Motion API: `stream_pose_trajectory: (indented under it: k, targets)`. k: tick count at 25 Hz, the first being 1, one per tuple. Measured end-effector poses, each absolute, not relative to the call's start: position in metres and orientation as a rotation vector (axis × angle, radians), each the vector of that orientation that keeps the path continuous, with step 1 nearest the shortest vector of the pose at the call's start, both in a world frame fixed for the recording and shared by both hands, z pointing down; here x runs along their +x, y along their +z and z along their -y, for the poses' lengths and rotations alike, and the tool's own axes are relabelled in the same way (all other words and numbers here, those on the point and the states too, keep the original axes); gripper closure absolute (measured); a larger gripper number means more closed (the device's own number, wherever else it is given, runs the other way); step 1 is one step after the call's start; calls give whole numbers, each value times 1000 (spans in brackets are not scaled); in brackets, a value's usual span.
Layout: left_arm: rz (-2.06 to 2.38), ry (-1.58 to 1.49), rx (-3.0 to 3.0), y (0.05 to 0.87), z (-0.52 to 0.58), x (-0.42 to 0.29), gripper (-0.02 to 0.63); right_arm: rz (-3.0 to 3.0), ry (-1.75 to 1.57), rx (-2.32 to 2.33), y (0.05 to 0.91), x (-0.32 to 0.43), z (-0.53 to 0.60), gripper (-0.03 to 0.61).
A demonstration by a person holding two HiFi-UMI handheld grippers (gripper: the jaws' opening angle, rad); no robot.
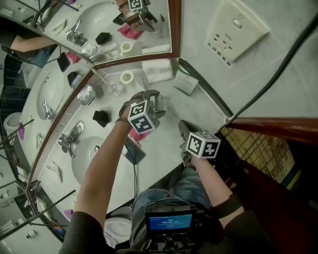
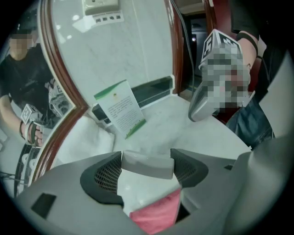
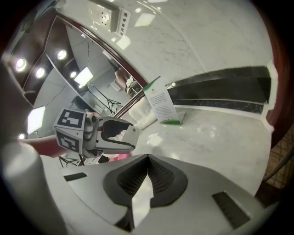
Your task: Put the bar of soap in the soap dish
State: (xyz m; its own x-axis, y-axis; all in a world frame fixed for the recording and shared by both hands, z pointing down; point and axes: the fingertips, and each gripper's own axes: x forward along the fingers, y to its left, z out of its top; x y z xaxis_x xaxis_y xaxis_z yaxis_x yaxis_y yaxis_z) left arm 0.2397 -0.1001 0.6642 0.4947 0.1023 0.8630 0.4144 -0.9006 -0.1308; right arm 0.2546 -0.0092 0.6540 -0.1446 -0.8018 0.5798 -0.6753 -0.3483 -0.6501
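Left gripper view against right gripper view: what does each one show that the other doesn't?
Only the left gripper view: a clear look at the pale bar of soap clamped in the left gripper, and the right gripper beyond. Only the right gripper view: its own jaws shut and empty, plus the left gripper's marker cube. Both: the green-edged card and the marble counter.

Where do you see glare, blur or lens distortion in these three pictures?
Right gripper view: lamps flare at upper left, a sheen lies on the marble counter, and the fisheye bends straight edges. Left gripper view: same fisheye, dark corners, a mosaic patch over part of the right gripper; the bar of soap shows clearly. Head view: fairly sharp, the mirror repeating the sink.
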Motion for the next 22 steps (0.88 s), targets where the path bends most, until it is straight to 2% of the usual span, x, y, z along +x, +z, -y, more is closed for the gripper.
stream_pose_trajectory:
  k: [4, 12, 22]
  targets:
    - [306, -1305, -2593, 632, 105, 228, 276, -1831, -1465, -2064, 639, 258, 14, 577]
    - [-231, -1015, -2998, 551, 141, 199, 276, -2194, -1302, -2158, 594, 251, 42, 577]
    - [-812, -749, -3081, 489, 179, 111, 276, -2772, -1001, -2017, 549, 180, 93, 576]
